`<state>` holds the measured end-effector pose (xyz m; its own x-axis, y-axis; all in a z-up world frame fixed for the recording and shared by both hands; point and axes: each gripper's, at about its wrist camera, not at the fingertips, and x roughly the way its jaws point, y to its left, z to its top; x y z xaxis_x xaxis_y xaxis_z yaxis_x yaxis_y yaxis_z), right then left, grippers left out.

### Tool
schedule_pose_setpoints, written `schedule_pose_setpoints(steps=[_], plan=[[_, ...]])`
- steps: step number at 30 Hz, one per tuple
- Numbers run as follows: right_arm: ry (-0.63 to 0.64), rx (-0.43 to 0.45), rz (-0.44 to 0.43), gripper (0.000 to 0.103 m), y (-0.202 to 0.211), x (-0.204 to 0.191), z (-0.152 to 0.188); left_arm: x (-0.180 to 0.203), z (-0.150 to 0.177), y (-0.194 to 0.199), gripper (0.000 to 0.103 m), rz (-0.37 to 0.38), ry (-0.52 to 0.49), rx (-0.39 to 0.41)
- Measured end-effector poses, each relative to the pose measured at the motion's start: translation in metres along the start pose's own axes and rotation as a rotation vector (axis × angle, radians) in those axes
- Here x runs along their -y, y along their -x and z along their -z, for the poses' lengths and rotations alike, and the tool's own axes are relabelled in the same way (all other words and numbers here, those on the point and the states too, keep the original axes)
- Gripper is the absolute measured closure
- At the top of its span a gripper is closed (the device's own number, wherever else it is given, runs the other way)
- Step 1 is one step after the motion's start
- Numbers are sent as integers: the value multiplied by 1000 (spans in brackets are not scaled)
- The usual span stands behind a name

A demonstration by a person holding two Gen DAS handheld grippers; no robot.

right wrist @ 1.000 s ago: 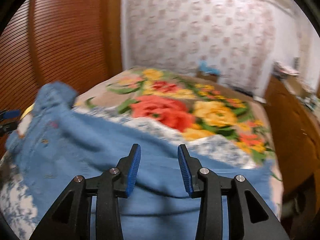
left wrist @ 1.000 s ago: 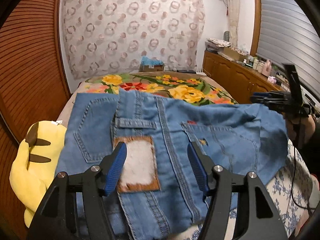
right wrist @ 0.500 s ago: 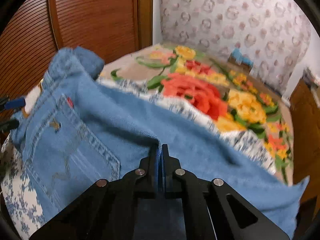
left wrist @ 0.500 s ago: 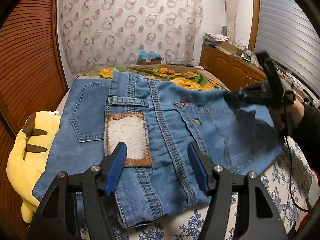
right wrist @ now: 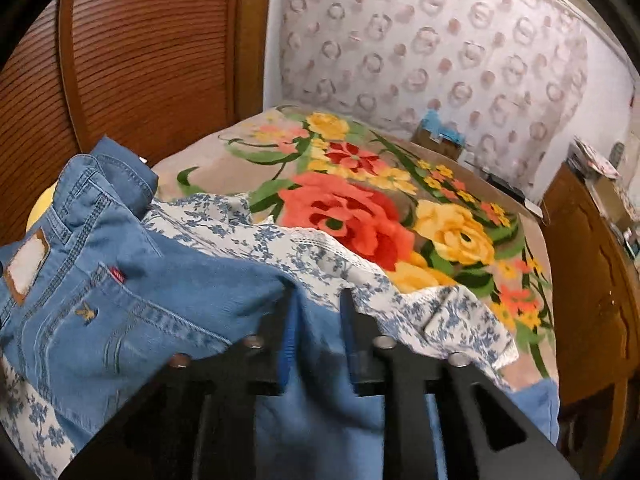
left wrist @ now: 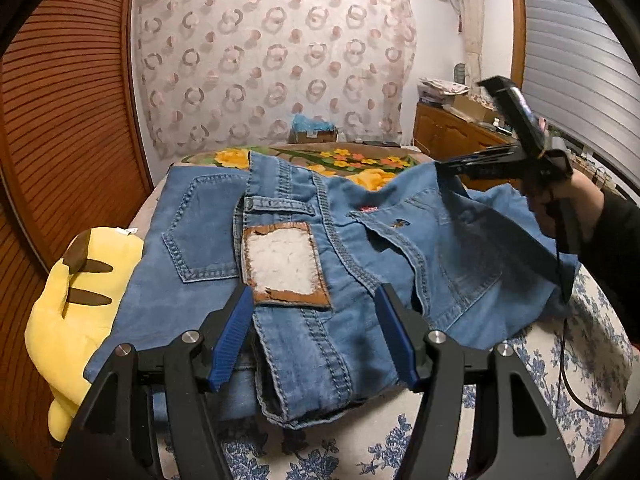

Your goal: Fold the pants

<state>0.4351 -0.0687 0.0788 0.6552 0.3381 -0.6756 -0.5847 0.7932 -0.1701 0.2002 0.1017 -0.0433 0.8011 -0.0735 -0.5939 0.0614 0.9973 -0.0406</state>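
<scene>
Blue jeans (left wrist: 360, 248) lie back side up on the bed, waistband toward me, with a worn brown-and-white patch (left wrist: 284, 264). My left gripper (left wrist: 316, 340) is open, its blue pads on either side of the waistband end, holding nothing. My right gripper (left wrist: 448, 168) shows at the right, over the far right edge of the jeans. In the right wrist view the jeans (right wrist: 120, 300) spread left and under my right gripper (right wrist: 318, 344), which is blurred and open, with denim between and below its fingers.
A yellow plush toy (left wrist: 76, 308) lies at the bed's left edge by the wooden slatted wall (left wrist: 60, 120). A blue-flowered white sheet (right wrist: 320, 256) and a bright flower blanket (right wrist: 380, 208) cover the bed. A wooden cabinet (right wrist: 592, 288) stands at the right.
The jeans came down from being held up and now lie on the bed. My right gripper, shut on the denim half a second ago, has opened. My left gripper stayed open.
</scene>
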Motion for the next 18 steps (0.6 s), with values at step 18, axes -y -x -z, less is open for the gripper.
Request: schedule_pose_setpoints(steps=[18], plan=[[-302, 59, 175, 73, 140, 57, 157, 41, 22, 39, 39, 77, 7, -16]])
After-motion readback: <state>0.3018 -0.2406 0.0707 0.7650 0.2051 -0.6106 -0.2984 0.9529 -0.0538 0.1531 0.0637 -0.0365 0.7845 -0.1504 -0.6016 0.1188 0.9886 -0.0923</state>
